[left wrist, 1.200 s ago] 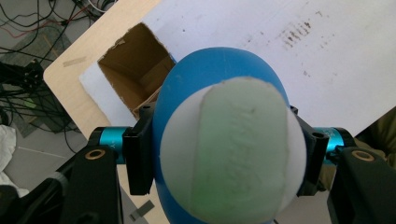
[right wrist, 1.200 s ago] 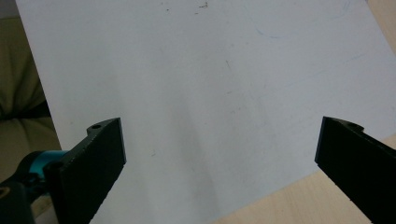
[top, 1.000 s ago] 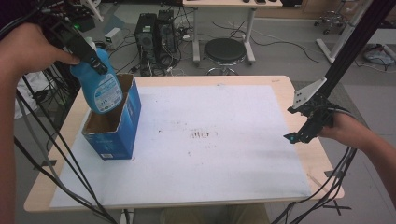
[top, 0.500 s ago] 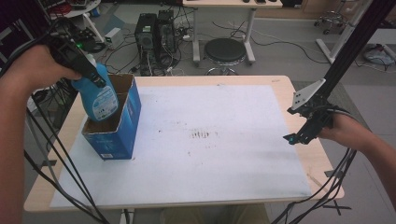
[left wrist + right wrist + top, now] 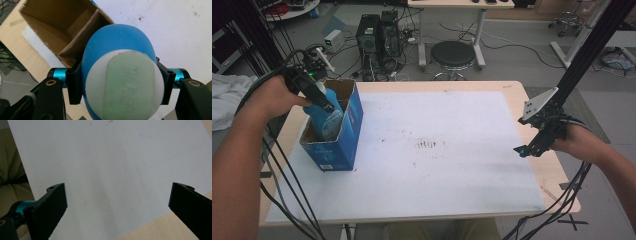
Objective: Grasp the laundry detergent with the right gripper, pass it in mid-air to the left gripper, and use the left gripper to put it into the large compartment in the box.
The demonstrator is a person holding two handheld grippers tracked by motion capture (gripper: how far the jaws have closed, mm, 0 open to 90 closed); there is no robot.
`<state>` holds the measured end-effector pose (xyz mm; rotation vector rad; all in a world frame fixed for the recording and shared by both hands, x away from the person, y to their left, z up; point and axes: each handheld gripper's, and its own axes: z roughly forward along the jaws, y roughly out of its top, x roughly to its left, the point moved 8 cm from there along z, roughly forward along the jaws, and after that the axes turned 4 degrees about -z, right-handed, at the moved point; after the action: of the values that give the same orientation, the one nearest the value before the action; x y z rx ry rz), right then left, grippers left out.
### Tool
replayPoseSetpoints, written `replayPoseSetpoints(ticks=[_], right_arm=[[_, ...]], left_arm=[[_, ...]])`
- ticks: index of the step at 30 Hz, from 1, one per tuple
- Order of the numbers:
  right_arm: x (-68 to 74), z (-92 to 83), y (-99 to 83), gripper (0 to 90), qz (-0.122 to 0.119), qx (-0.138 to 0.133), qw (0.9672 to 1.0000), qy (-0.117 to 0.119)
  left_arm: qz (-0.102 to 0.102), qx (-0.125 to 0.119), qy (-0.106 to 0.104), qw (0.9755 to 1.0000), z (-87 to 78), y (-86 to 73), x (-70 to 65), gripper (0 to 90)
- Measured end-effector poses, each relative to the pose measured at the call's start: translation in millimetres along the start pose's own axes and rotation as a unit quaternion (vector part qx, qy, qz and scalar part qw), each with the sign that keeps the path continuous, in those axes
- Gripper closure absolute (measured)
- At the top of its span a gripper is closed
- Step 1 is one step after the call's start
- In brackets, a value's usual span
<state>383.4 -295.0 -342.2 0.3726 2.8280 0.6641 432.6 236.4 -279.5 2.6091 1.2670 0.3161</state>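
Here, at the left of the high view, the left tongs (image 5: 328,107) squeeze a blue bottle (image 5: 328,116) from both sides. The bottle sits partly down inside the open blue box (image 5: 346,134), which stands on the white sheet (image 5: 437,170) covering the table (image 5: 517,95). At the right, the right tongs (image 5: 521,150) hang over the sheet's edge, spread wide with nothing between them.

Grey floor; round black stool (image 5: 453,53), computer towers (image 5: 376,32) behind wooden table (image 5: 517,100).
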Motion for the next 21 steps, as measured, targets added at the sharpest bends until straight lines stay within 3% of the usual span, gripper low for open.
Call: replayPoseSetpoints(ticks=[7, 21], right_arm=[[0.0, 2.1, -0.9, 0.8, 0.004, 0.001, 1.0, 0.0], [1.6, 6.5, 1.3, 0.9, 0.004, 0.007, 1.0, 0.003]], left_arm=[[0.014, 0.008, 0.0, 0.9999, 24.7, -6.5, 3.3, 38.1], [0.023, 0.023, -0.01, 0.9994, 62.9, -21.6, 5.8, 38.1]])
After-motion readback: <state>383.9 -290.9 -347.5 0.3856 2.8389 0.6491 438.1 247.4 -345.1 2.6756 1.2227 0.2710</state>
